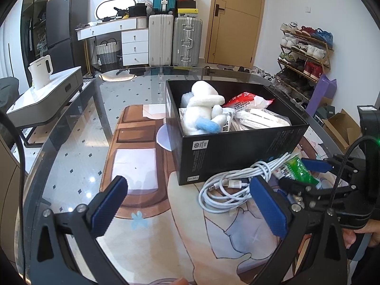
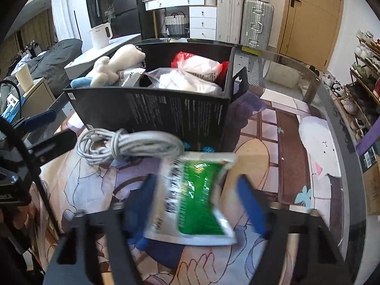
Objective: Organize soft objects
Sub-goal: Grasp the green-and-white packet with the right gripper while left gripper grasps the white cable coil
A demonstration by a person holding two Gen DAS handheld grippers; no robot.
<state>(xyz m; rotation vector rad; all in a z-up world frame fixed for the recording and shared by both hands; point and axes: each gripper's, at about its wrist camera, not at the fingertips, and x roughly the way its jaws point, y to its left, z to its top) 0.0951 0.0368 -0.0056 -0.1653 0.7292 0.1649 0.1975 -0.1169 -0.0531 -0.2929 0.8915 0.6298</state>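
A black box point(image 1: 237, 152) stands on the mat and holds a white plush toy point(image 1: 204, 104), a red-and-white bag point(image 1: 247, 99) and clear-wrapped white packs point(image 1: 261, 118). In front of the box lies a coiled white cable point(image 1: 225, 190). Beside the cable, my right gripper point(image 1: 304, 173) is shut on a green-and-white packet point(image 1: 296, 168). In the right wrist view the packet point(image 2: 199, 194) stands tilted and blurred between the blue pads of that gripper point(image 2: 197, 199), just before the box point(image 2: 166, 109) and the cable point(image 2: 128, 147). My left gripper point(image 1: 192, 206) is open, holding nothing, its right finger close to the cable.
An illustrated mat point(image 1: 147, 237) covers a round glass table whose rim point(image 1: 35, 166) curves along the left. Beyond the table are a white kettle point(image 1: 41, 70) on a low cabinet, suitcases point(image 1: 175, 40) and a shoe rack point(image 1: 306, 54). A hand point(image 1: 363, 235) holds the right gripper.
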